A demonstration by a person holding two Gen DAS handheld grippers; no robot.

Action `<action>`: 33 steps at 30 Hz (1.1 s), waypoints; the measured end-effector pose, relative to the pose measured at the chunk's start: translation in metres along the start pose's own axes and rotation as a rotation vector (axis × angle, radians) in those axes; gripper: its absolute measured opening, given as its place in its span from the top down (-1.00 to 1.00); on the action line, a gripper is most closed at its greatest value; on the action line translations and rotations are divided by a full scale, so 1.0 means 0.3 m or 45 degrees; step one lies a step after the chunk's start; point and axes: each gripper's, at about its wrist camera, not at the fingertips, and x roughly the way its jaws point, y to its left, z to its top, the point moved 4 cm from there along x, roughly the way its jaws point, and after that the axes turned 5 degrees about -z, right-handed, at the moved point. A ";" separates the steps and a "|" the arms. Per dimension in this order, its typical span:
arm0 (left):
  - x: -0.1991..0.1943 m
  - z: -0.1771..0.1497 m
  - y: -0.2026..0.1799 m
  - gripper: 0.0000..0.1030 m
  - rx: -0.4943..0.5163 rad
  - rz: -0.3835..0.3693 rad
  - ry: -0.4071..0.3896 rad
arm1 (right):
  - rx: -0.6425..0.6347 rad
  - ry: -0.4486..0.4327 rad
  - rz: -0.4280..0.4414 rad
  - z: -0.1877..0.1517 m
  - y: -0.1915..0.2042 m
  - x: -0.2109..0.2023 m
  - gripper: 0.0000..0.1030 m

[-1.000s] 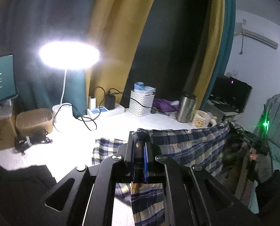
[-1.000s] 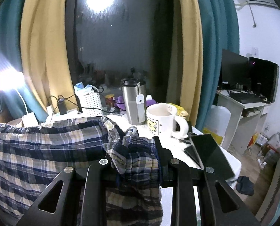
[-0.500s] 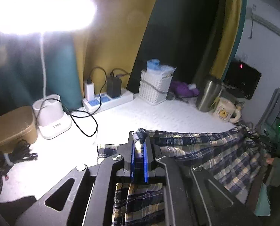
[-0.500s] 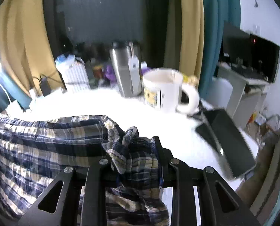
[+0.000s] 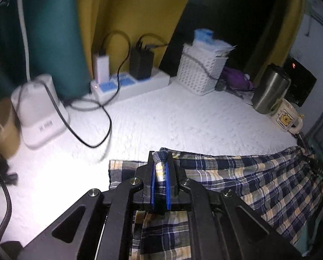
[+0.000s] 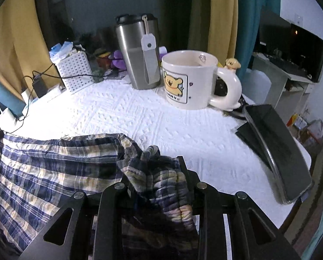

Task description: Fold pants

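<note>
Blue, white and yellow plaid pants stretch between both grippers just above the white textured table cover. My left gripper is shut on a thin edge of the pants, pinched between its blue pads. A lower layer of the pants lies on the cover under it. In the right wrist view my right gripper is shut on a thick bunched wad of the pants, and the cloth spans off to the left. The far right gripper appears dark at the right edge of the left wrist view.
At the back stand a power strip with chargers, a white basket, a steel tumbler and a bear mug. A lamp base with a loose cable is at left. A dark tablet lies at the right edge.
Both grippers have come down and forward over the table while still holding the pants. The cameras tilted downward, so the lamp head left the left view and the mug looms closer.
</note>
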 end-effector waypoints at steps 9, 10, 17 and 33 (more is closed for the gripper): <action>-0.030 0.027 0.029 0.18 -0.068 0.027 -0.025 | -0.047 0.007 -0.024 0.017 0.004 -0.004 0.18; -0.057 0.037 0.033 -0.02 -0.076 0.036 -0.051 | -0.048 -0.001 -0.030 0.023 0.003 -0.008 0.05; -0.252 0.035 0.032 -0.06 -0.069 0.088 -0.156 | -0.013 -0.082 -0.003 0.038 -0.023 -0.091 -0.55; -0.427 -0.348 -0.011 -0.06 -0.179 0.099 -0.101 | 0.063 -0.047 0.022 -0.234 -0.169 -0.272 -0.55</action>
